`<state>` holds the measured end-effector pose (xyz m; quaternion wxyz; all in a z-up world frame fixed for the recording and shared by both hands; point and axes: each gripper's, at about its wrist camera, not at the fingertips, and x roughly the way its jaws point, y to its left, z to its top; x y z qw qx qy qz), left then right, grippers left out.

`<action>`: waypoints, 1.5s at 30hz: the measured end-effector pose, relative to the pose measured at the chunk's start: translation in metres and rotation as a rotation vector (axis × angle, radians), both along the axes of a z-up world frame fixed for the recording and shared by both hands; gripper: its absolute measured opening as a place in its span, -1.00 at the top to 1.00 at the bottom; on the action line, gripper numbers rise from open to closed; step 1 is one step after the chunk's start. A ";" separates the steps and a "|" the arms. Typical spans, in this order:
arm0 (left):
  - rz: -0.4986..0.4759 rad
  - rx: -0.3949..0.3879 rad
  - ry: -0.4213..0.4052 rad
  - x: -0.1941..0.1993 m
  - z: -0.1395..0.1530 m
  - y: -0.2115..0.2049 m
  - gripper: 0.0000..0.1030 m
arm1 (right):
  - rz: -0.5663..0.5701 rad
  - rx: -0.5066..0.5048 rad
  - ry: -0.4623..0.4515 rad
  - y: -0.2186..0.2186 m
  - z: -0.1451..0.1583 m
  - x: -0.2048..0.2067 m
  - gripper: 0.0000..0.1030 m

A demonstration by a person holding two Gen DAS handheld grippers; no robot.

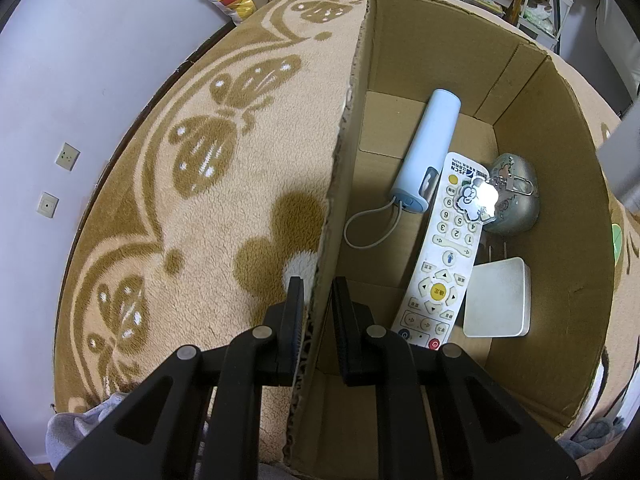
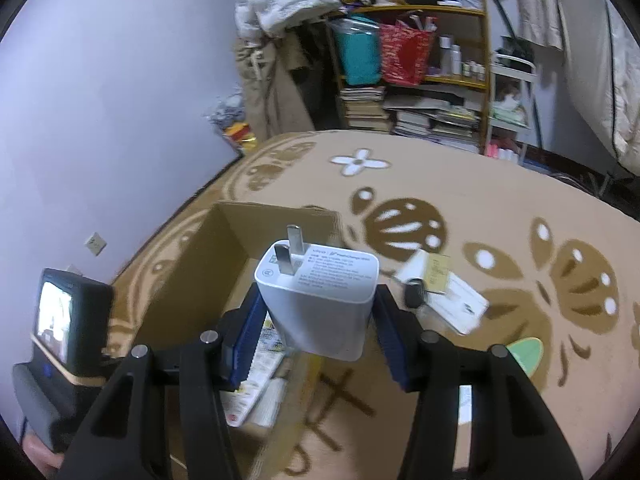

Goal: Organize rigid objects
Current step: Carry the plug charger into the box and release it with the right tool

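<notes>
Two views tell the moment. From the left wrist, the left gripper (image 1: 316,308) straddles the near wall of a cardboard box (image 1: 552,208), one finger outside against the fleece blanket (image 1: 192,208), the other inside; its jaws stand close either side of the wall, yet whether they truly pinch it cannot be told. The likely purpose is to steady the box while things go in. Inside lie a pale blue cylinder (image 1: 430,148) with a thin cord loop, a long white remote control (image 1: 444,256) with rubbery buttons, a dull silver rounded tin (image 1: 516,200) carrying a shiny keychain charm (image 1: 478,200), and a flat white adapter (image 1: 498,300) with rounded corners — all hard, smooth items resting on the corrugated floor.

From the right wrist, the right gripper (image 2: 320,320) has its jaws clenched on a white charger plug (image 2: 318,300), blue pads pressing its smooth sides, metal prongs pointing away from the camera. It hangs over the box's near edge, probably on its way in. Beyond, on the blanket outside the box, lie a white card-like packet (image 2: 448,296) and a dark small object, blurred. Printed papers show beneath the gripper, partly hidden.
</notes>
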<state>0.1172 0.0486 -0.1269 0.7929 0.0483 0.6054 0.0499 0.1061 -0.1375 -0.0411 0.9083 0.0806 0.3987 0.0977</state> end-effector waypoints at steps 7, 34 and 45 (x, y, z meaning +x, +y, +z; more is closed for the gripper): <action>0.001 -0.003 0.000 0.000 -0.001 -0.001 0.73 | 0.047 0.023 0.014 0.020 -0.004 0.003 -0.12; 0.001 -0.019 -0.001 -0.001 0.002 0.002 0.71 | 0.091 -0.040 0.084 0.053 -0.040 0.010 -0.13; 0.011 -0.044 0.001 0.000 0.002 0.009 0.71 | 0.123 -0.039 0.122 0.060 -0.042 0.008 -0.22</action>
